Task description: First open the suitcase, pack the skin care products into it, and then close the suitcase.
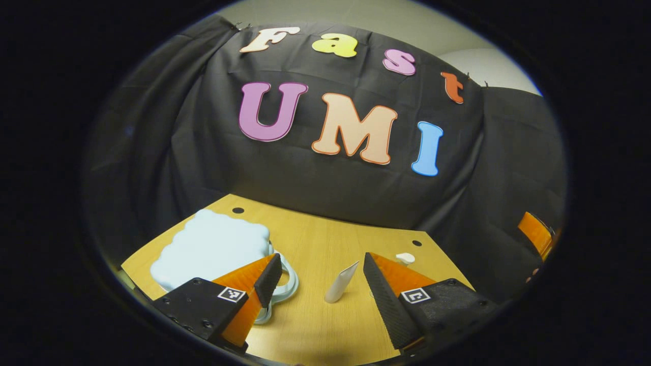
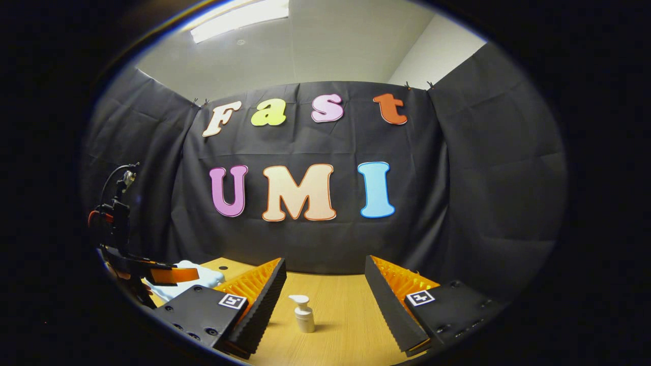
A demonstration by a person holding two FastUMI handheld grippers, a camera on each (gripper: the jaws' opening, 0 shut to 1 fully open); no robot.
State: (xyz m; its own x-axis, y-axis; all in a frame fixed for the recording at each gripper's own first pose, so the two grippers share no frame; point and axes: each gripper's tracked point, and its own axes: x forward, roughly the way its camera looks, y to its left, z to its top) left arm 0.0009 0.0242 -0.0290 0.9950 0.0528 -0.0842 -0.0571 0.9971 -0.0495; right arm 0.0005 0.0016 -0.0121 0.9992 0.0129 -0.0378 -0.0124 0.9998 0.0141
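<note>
The table point(image 1: 325, 239) carried a pale blue suitcase point(image 1: 211, 249), lid down, at its left edge in the left gripper view. The left gripper point(image 1: 320, 279) hovered with fingers wide apart, holding nothing; a white tube point(image 1: 341, 282) lay on the table between them, touching neither, and a small white pump top point(image 1: 405, 258) showed past the right finger. In the right gripper view, the right gripper point(image 2: 325, 300) was likewise spread and empty, a white pump bottle point(image 2: 303, 313) upright between its fingers, and the suitcase point(image 2: 196, 277) lay at far left behind the other gripper.
</note>
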